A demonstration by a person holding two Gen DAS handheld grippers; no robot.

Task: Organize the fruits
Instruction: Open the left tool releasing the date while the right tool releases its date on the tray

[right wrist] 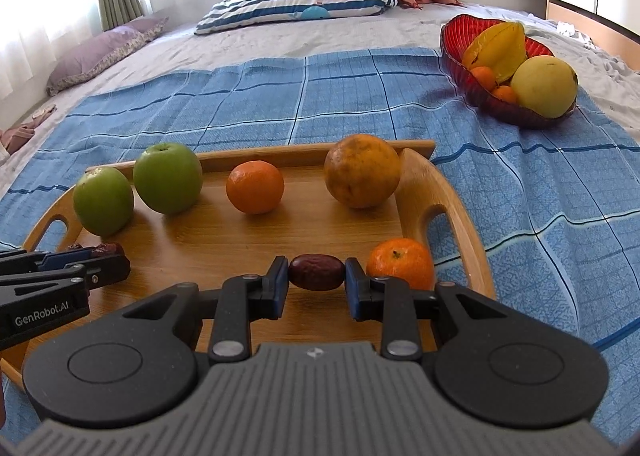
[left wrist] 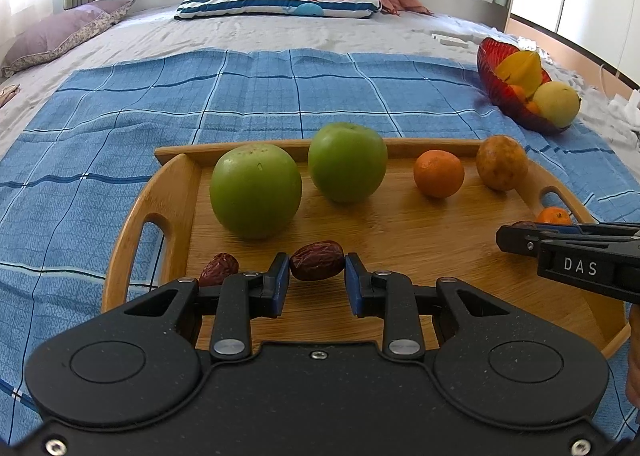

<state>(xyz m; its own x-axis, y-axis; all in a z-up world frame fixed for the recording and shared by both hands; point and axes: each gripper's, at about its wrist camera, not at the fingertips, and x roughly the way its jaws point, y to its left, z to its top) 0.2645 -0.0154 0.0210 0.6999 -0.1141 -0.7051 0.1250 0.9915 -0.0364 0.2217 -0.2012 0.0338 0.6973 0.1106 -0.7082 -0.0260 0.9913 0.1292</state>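
A wooden tray (left wrist: 400, 240) (right wrist: 208, 240) lies on a blue checked cloth. My left gripper (left wrist: 317, 271) is shut on a dark red date (left wrist: 317, 266) low over the tray's front left. A second date (left wrist: 218, 269) lies just left of it. My right gripper (right wrist: 316, 272) is shut on another date (right wrist: 316, 272) near the tray's front right, beside a small tangerine (right wrist: 400, 263). On the tray's far side stand two green apples (left wrist: 256, 190) (left wrist: 347, 162), a tangerine (left wrist: 438, 173) and a brownish orange (left wrist: 501, 163).
A red glass bowl (right wrist: 472, 92) holding a starfruit, a yellow pear and small oranges sits on the bed at the far right. Pillows and a pink blanket lie at the bed's far end. Blue cloth surrounds the tray.
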